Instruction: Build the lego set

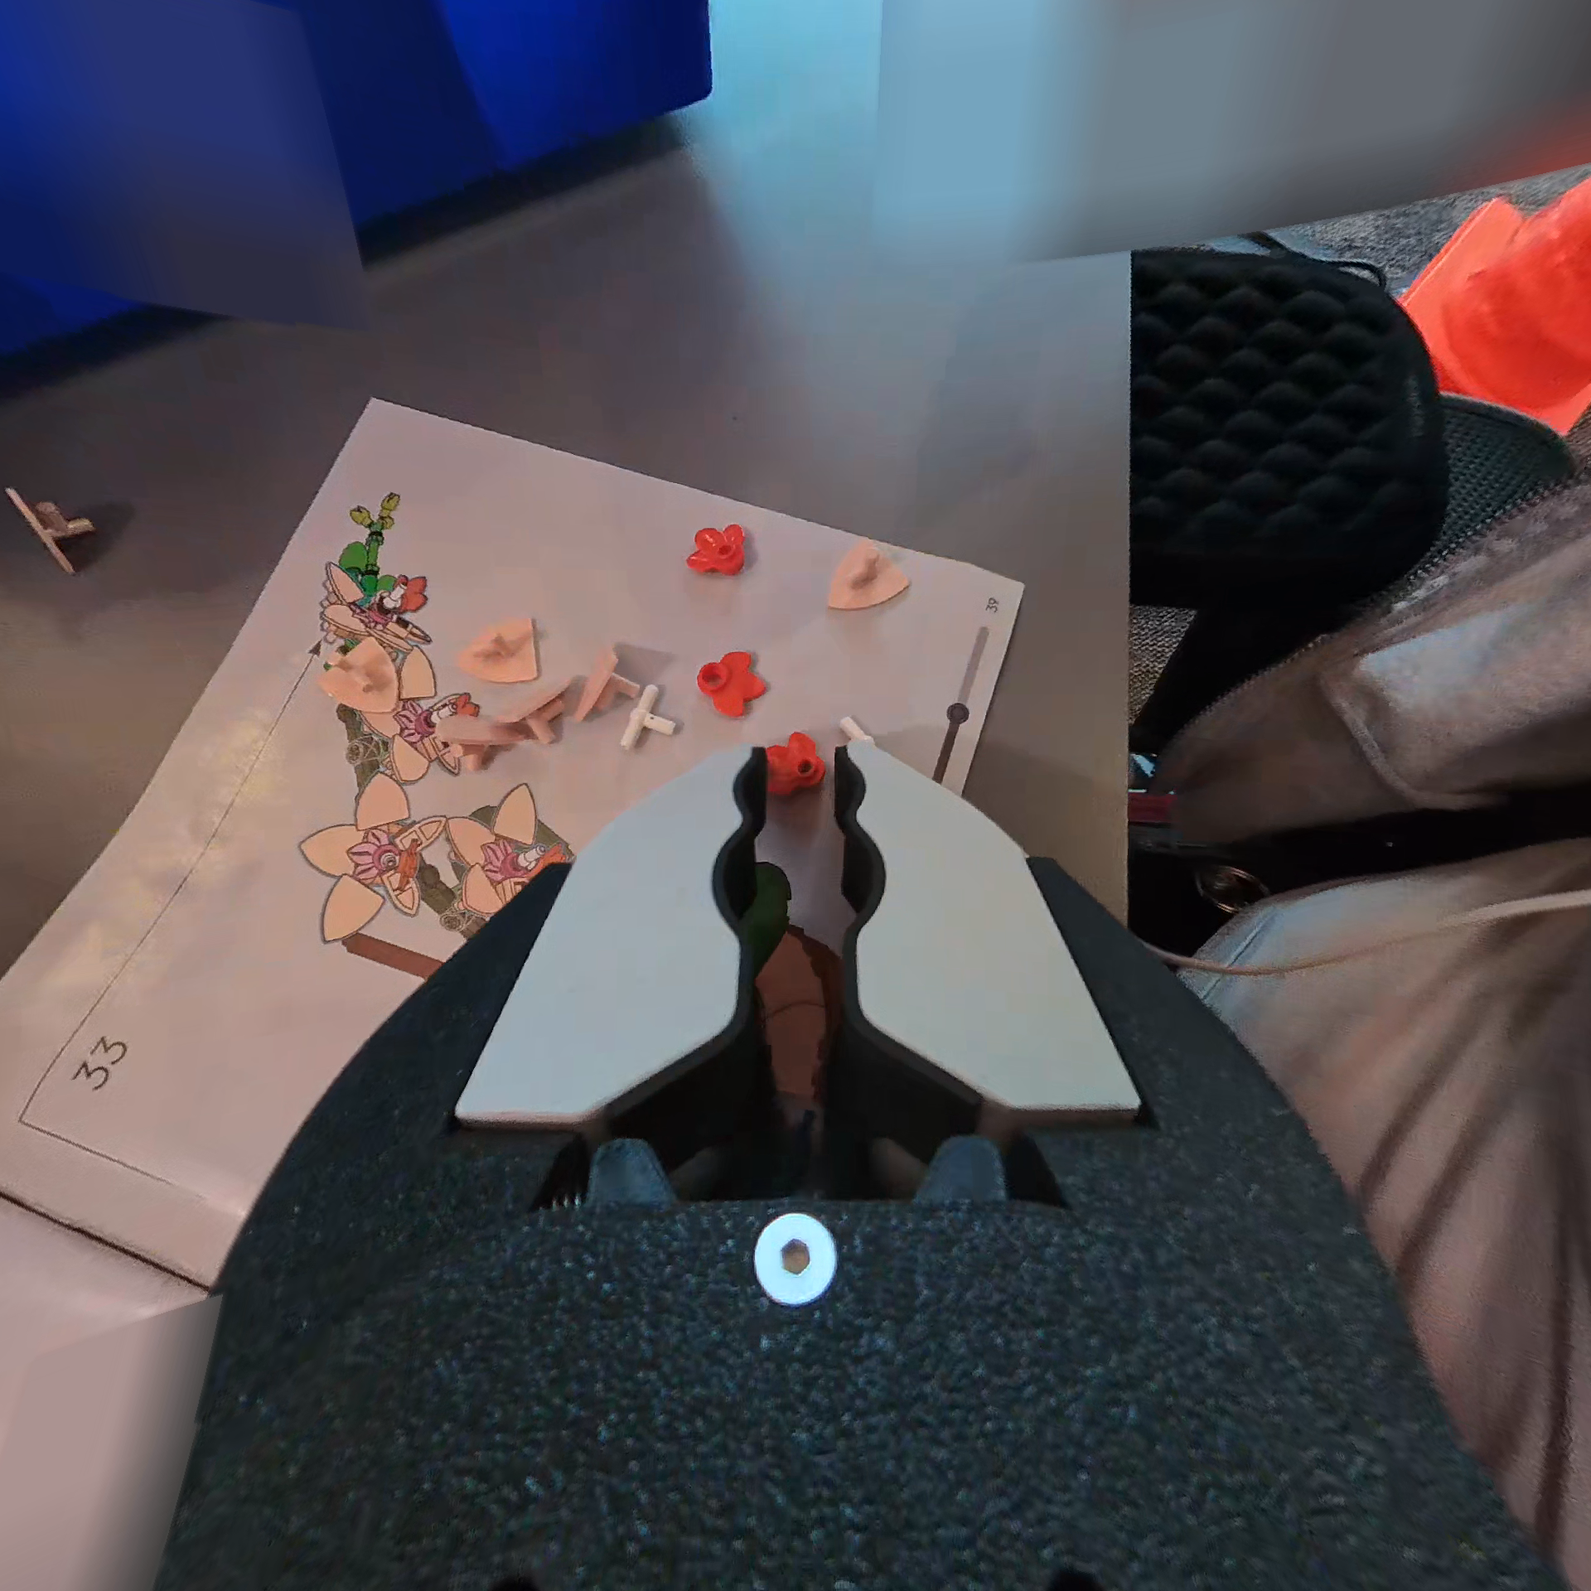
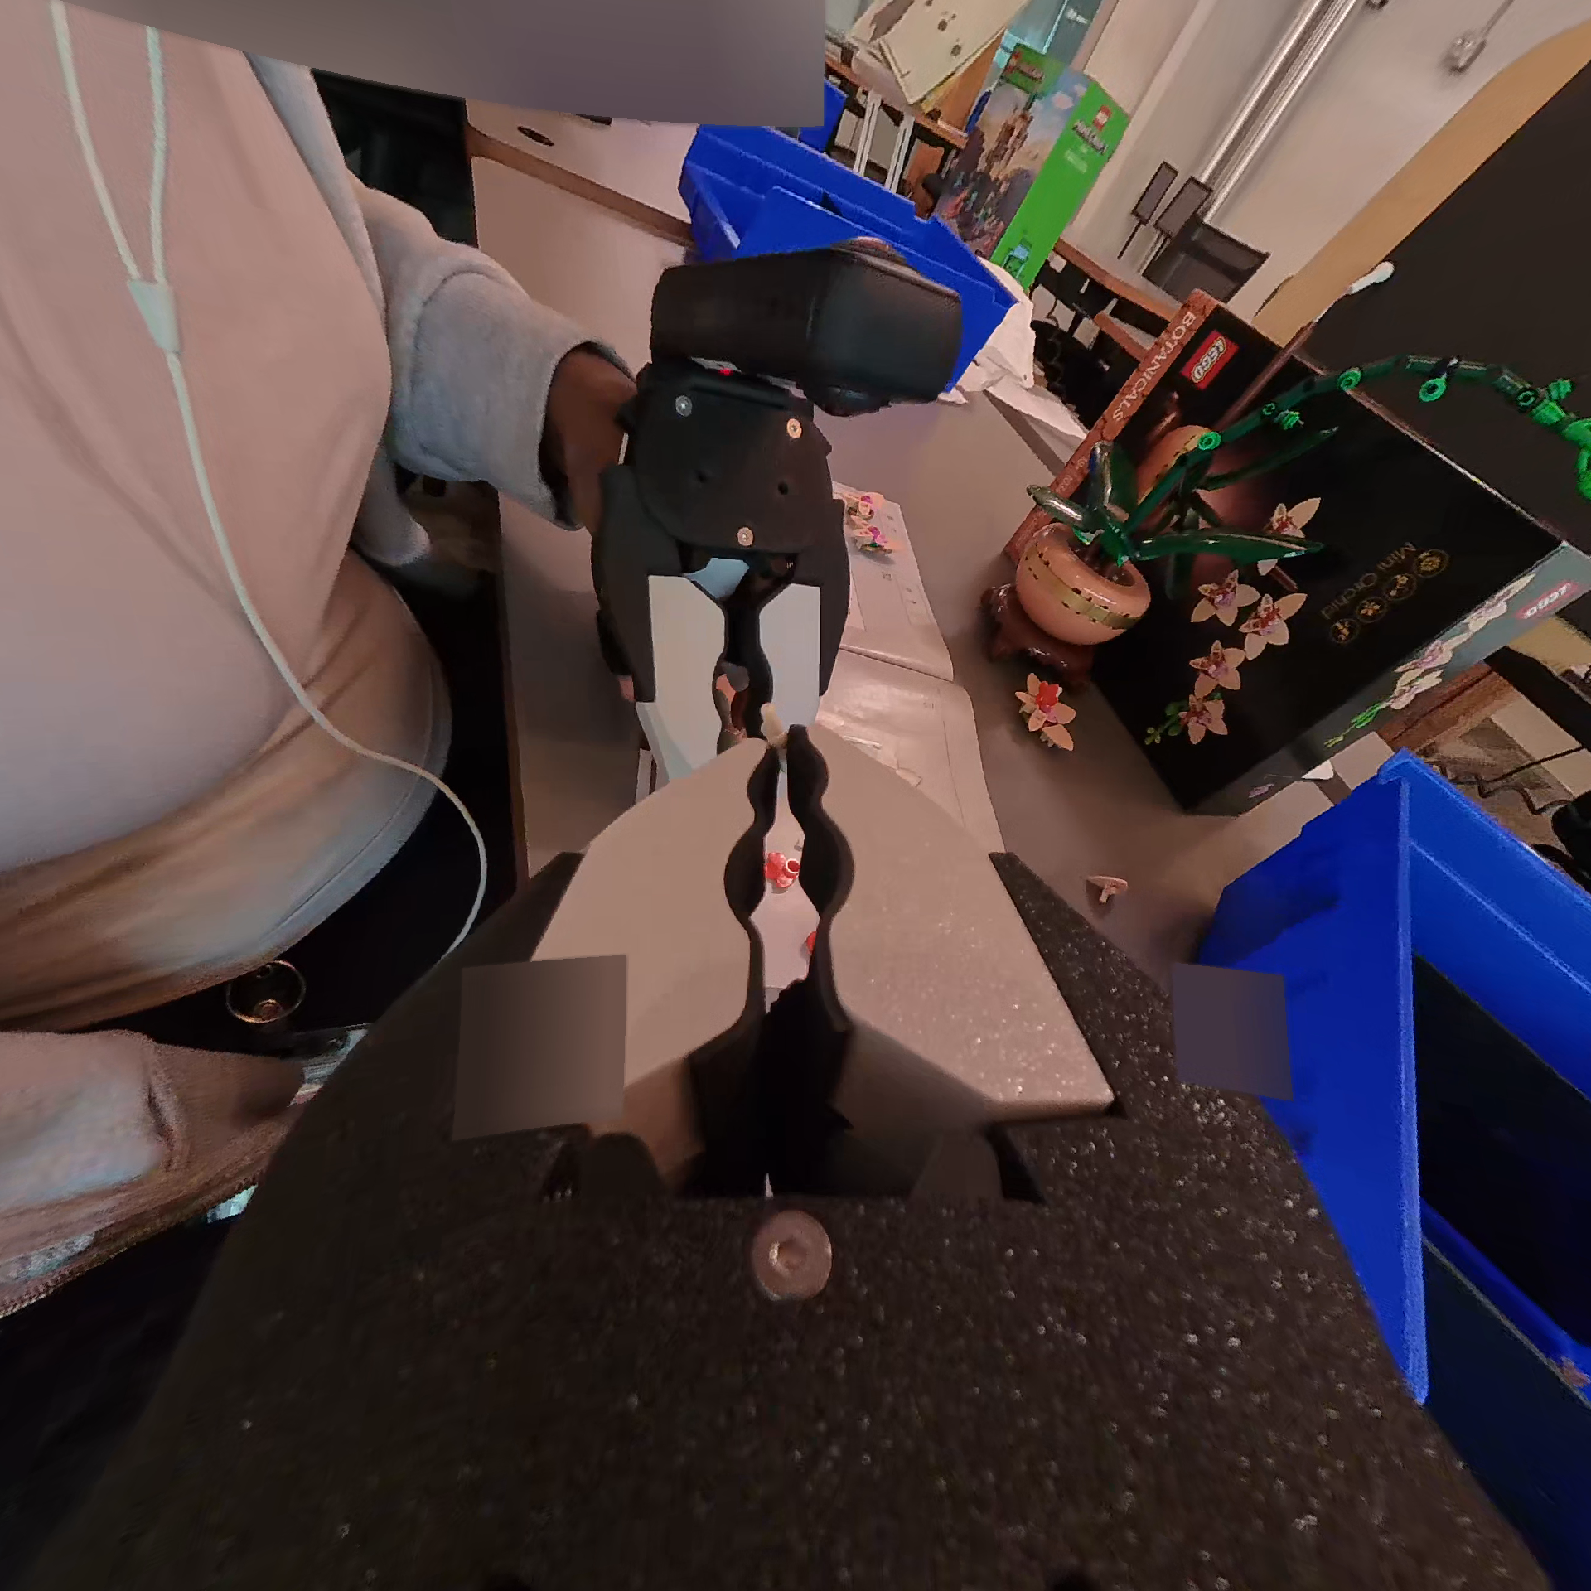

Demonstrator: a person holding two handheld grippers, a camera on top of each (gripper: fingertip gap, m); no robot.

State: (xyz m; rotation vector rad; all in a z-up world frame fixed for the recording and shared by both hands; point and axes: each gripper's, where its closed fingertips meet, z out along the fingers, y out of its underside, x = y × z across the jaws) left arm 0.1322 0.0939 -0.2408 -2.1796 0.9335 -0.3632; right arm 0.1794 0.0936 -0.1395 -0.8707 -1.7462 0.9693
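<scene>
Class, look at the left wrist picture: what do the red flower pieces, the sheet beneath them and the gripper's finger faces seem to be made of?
Red flower pieces: likely moulded plastic, smooth with slight gloss. Sheet: printed paper, thin, flat, faintly shiny. Left gripper finger faces: probably matte grey plastic, edged with black wavy pads that look rubbery.

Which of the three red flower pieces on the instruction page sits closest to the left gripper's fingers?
The small red flower piece right at the left gripper fingertips; the other two red flower pieces lie farther up the instruction page.
</scene>
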